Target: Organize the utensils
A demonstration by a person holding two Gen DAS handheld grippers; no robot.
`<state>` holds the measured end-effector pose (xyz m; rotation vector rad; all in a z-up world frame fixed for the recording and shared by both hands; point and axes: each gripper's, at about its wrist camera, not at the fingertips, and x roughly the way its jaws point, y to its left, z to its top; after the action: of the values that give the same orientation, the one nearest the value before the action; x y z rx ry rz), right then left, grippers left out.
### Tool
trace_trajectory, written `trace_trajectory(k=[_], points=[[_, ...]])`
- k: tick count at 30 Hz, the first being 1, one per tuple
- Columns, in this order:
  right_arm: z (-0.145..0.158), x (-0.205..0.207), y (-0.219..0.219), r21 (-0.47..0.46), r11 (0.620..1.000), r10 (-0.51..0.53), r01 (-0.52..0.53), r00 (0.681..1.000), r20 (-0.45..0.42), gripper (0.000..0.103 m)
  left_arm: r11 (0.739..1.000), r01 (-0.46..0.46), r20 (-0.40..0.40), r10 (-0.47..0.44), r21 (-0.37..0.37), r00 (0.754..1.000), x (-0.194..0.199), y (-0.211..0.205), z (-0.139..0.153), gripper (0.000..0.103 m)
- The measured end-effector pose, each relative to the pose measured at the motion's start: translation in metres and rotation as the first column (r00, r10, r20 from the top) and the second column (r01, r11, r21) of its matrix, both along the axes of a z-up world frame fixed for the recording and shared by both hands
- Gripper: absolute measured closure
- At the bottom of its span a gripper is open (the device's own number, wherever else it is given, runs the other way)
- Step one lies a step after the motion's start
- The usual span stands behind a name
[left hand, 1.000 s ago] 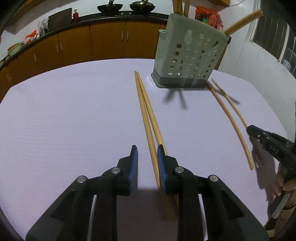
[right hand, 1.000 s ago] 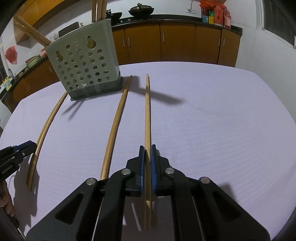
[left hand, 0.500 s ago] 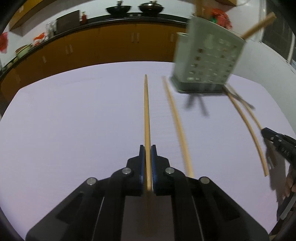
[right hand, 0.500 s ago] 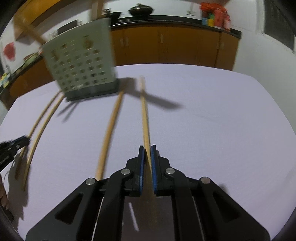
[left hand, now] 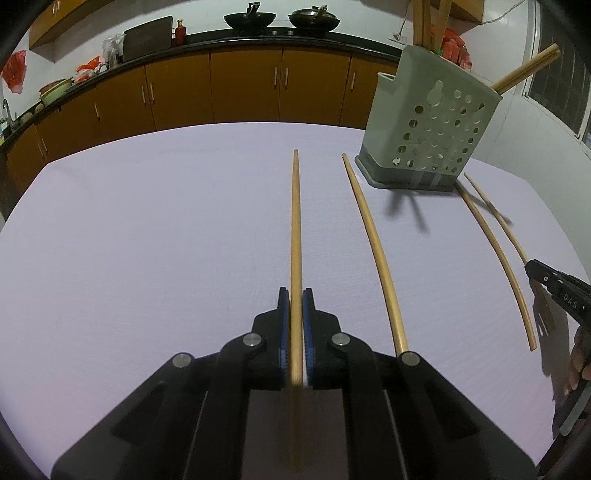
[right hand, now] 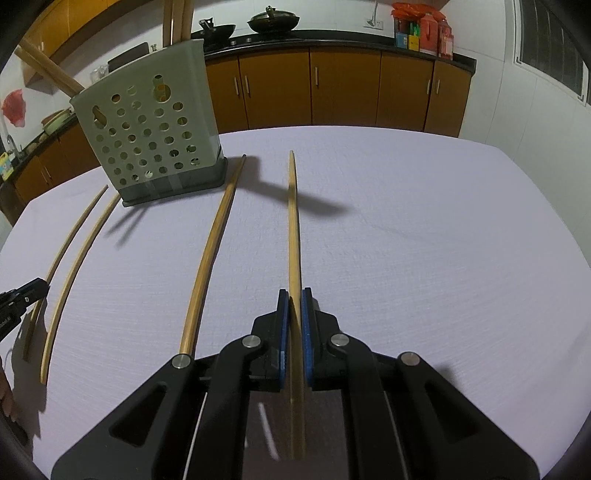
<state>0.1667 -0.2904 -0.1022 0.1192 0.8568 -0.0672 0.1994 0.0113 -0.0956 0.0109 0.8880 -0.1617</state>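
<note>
My left gripper (left hand: pixel 295 295) is shut on a wooden chopstick (left hand: pixel 295 221) that points straight ahead over the lilac table (left hand: pixel 147 240). A second chopstick (left hand: pixel 373 240) lies just right of it. The grey perforated holder (left hand: pixel 428 133) stands at the far right with several chopsticks (left hand: pixel 432 22) in it. My right gripper (right hand: pixel 294 295) is shut on another chopstick (right hand: pixel 293 221). A loose chopstick (right hand: pixel 210 251) lies to its left, below the holder (right hand: pixel 147 140). One more chopstick (right hand: pixel 74 269) lies at the far left, beside the left gripper's tip (right hand: pixel 40 286).
Brown cabinets (left hand: pixel 240 92) and a dark counter with two woks (left hand: pixel 280 18) run behind the table. A hand (left hand: pixel 578 362) shows at the right edge of the left wrist view. Red packets (right hand: pixel 424 26) sit on the counter, and a window (right hand: pixel 550 44) is on the right wall.
My left gripper went from open beside two touching chopsticks to shut on one, which now sits left of and apart from the other. The right gripper kept its grip and stayed put.
</note>
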Motion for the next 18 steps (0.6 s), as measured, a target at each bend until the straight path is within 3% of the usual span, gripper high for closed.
trace_trajectory(k=[18], points=[[0.0003,0.0012,0.0007,0.007,1.0,-0.002,0.002,1.0,0.0,0.095,1.0,-0.001,-0.002,0.001,-0.008,1.0,-0.0006,0.0007,-0.0001,0.093]])
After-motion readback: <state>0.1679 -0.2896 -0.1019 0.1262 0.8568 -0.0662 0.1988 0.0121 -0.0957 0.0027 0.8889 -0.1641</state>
